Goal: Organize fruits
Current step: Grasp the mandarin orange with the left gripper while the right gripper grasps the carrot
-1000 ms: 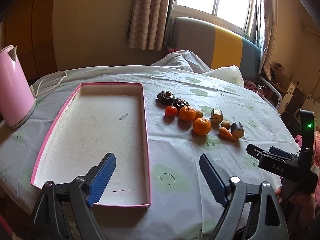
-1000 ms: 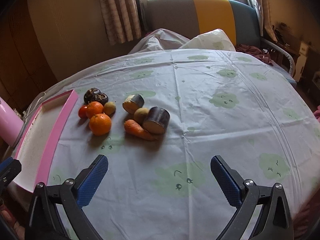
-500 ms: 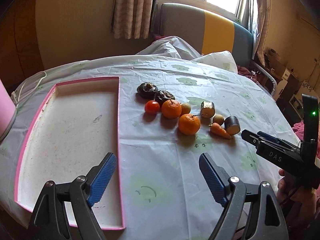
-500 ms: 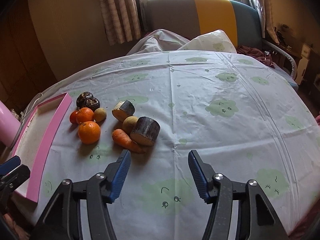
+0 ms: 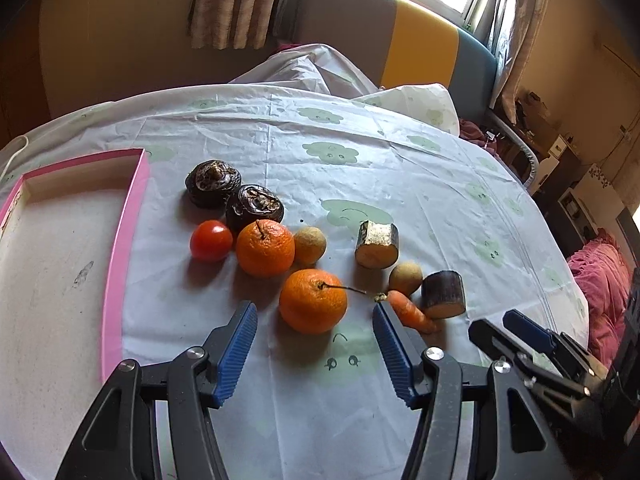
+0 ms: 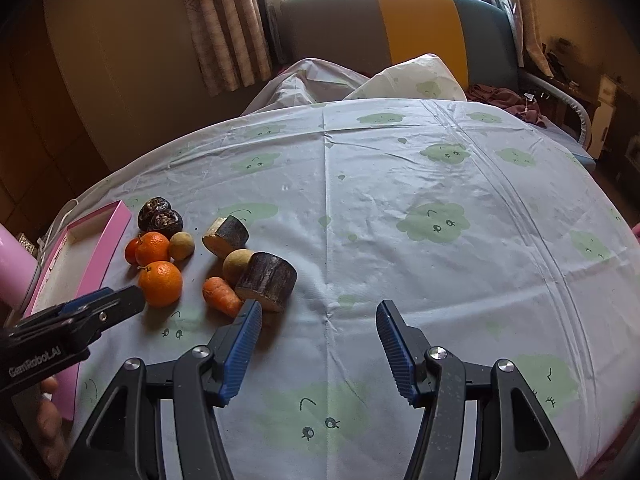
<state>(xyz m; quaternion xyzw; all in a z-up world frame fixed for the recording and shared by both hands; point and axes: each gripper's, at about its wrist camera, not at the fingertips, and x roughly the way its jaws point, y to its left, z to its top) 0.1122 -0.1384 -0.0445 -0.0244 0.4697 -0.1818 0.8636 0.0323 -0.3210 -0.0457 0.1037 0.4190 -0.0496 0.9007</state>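
At the far left we see the pink-rimmed tray (image 5: 120,248), its floor bare and scuffed, resting on the cloud-print tablecloth (image 5: 360,168). Just right of its rim lie two dark wrinkled fruits (image 5: 234,194) touching each other, and below them a red tomato (image 5: 211,240) beside the upper orange (image 5: 265,247), with a small tan fruit (image 5: 310,245) against that orange.

Nearer us sits the stemmed orange (image 5: 313,300). Our left gripper (image 5: 314,344) hangs just short of it, its blue fingers (image 5: 236,352) apart and closing, with only cloth between them; the pads do not touch the orange.

Further right come a cut root chunk (image 5: 377,239), another tan fruit (image 5: 405,278), a carrot (image 5: 412,312) and a dark-skinned chunk (image 5: 443,294), the last three touching.

Our right gripper (image 6: 318,344) hovers over bare cloth just right of the dark-skinned chunk, fingers half spread, gripping nothing.
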